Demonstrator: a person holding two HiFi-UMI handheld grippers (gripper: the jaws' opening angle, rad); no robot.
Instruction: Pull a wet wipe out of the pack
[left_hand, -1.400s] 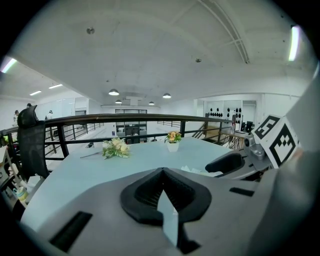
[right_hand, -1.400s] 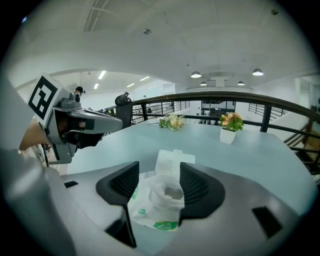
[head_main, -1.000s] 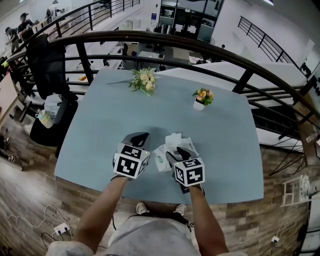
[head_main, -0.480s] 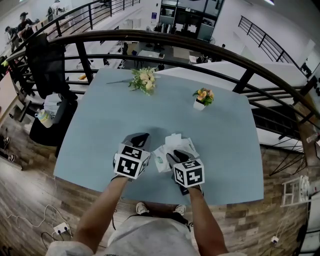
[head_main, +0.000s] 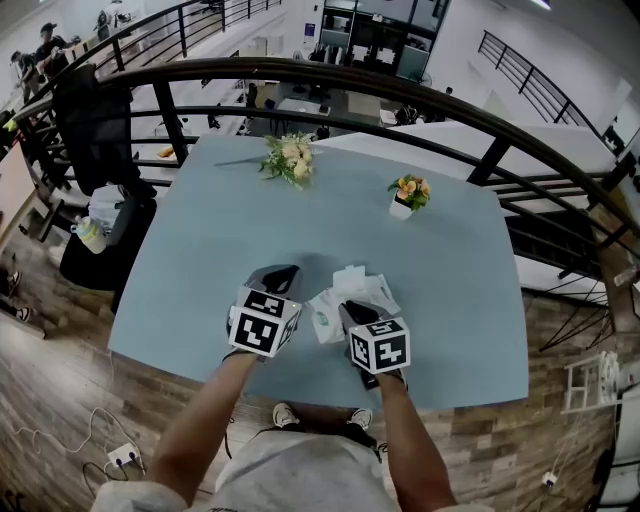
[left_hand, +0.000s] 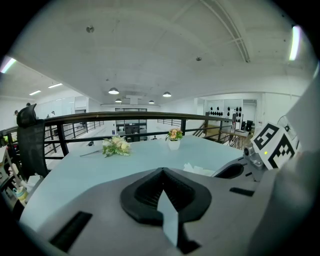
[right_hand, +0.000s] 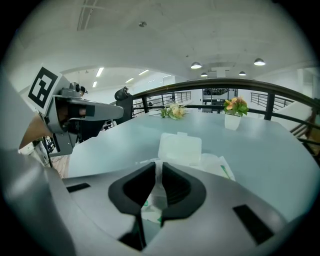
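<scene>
Closing jaws pinching wet wipe, right hand-held gripper, over open pack

place: open-plan office mezzanine | cues: black railing, desks below, black chair, ceiling lamps

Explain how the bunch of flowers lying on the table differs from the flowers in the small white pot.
The bunch of flowers lies flat on the table; the potted flowers stand upright in a white pot. The bunch has pale cream blooms; the potted flowers have orange ones. The bunch is at the far edge; the potted flowers stand further right and nearer. Both have green leaves.
</scene>
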